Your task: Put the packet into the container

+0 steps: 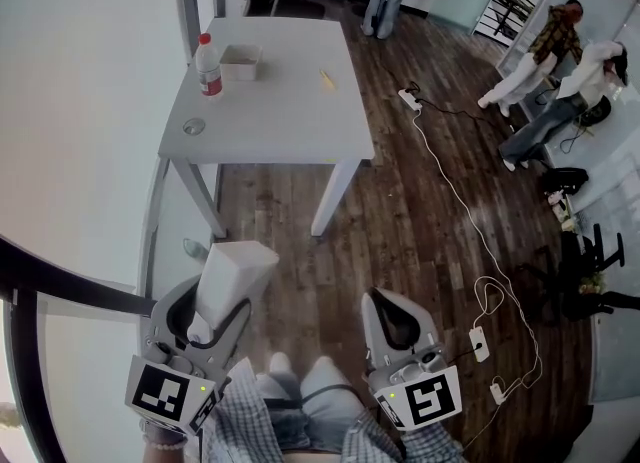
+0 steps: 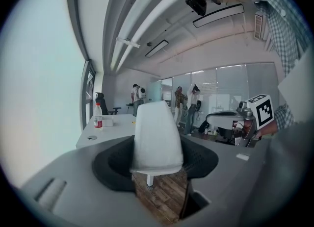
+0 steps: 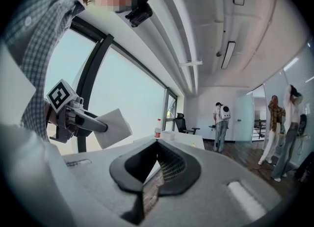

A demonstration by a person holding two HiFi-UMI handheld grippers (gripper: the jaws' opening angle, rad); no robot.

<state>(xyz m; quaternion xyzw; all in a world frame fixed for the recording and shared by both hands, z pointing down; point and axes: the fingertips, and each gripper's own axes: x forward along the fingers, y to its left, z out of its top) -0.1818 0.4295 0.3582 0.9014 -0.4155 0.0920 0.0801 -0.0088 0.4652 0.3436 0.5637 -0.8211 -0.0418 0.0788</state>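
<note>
My left gripper (image 1: 213,309) clamped the white packet (image 1: 233,269) above the floor, well short of the table (image 1: 290,121). The container (image 1: 241,60) sat there beside a bottle (image 1: 209,67). My right gripper (image 1: 380,301) was closed, empty.

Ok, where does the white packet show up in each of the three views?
Head view: packet lower left, in the left gripper.
Left gripper view: dead centre, clamped between the jaws.
Right gripper view: left of centre, mid-height.
Shared landmark: the red-capped bottle on the white table, seen in all three.
</note>
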